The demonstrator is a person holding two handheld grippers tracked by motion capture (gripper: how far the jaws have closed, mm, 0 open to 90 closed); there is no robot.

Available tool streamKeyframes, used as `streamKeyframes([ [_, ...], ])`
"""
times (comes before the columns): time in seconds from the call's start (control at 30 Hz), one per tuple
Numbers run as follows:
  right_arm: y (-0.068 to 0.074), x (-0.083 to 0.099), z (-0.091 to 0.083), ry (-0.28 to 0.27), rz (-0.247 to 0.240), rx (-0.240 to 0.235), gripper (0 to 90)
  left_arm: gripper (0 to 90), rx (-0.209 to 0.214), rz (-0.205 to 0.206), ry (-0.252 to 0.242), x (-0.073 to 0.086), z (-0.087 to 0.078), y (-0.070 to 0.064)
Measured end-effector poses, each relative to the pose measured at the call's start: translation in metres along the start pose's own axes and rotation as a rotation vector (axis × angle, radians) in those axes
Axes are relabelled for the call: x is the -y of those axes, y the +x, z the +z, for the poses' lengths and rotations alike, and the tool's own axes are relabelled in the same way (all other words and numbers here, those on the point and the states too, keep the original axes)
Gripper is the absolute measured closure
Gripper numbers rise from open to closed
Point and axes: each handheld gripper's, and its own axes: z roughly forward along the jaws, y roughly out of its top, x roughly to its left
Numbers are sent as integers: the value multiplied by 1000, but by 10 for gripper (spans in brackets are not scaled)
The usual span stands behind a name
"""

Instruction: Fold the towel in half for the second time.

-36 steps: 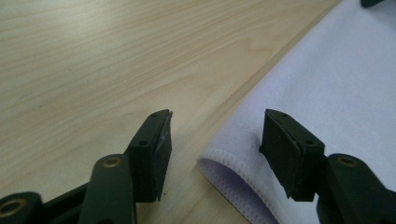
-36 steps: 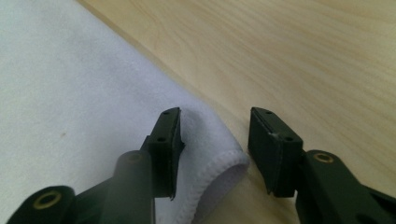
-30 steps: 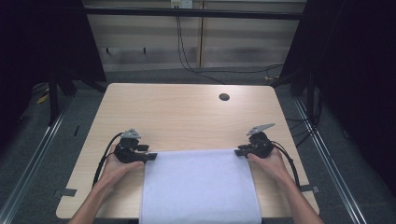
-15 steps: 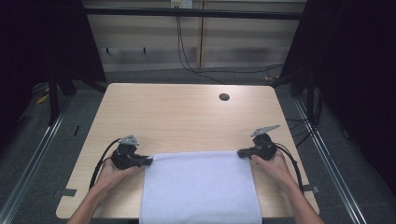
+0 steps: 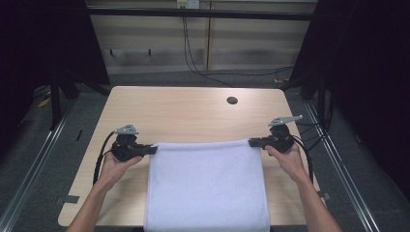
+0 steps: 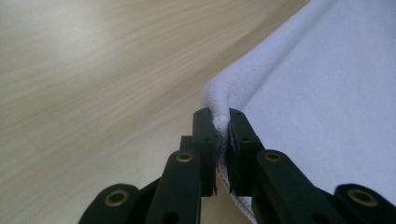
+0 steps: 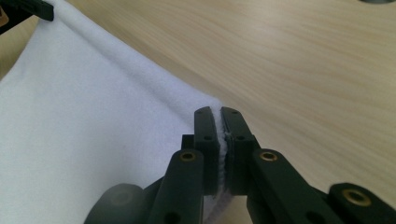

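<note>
Wooden tabletop [image 5: 193, 113], lower frame: white towel [image 5: 208, 188] far corners pinched by left claw [image 5: 153, 150], right claw [image 5: 251, 142]; fold pending.

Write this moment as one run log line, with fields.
left gripper: shut on towel corner | right gripper: shut on towel corner | towel: far edge taut, on table

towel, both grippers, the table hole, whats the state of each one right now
white towel: spread flat, near edge hanging off the table's front, far edge stretched between the grippers
left gripper: shut on the towel's far left corner
right gripper: shut on the towel's far right corner
table: far half bare
round hole: uncovered, apart from the towel
</note>
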Motion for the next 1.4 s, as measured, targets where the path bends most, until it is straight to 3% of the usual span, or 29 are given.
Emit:
streamKeyframes([
  [0.2,-5,-22,-12,-38,-14,17,860,839,-5,-11,-31,-23,-4,10],
  [0.5,-15,-53,-17,-84,-18,59,860,839,-63,37,-50,-64,-14,11],
  [0.7,-23,-70,-19,-80,-10,97,861,840,-76,-7,-127,-78,-14,20],
  [0.77,-25,-77,-20,-93,-12,109,861,840,-91,-16,-128,-82,-8,21],
  [0.9,-28,-88,-25,-133,4,139,863,840,-99,-24,-169,-87,-9,21],
  [1.03,-27,-93,-30,-172,-6,135,863,840,-91,1,-211,-92,-23,16],
  [1.1,-23,-93,-34,-198,-15,119,863,840,-81,35,-209,-92,-29,10],
  [1.2,-14,-88,-37,-170,-58,111,862,839,-75,63,-194,-87,-32,2],
  [1.3,-2,-74,-43,-157,-98,91,862,839,-56,100,-182,-72,-37,-13],
  [1.4,2,-63,-48,-168,-105,69,862,839,-43,111,-182,-63,-43,-20],
])
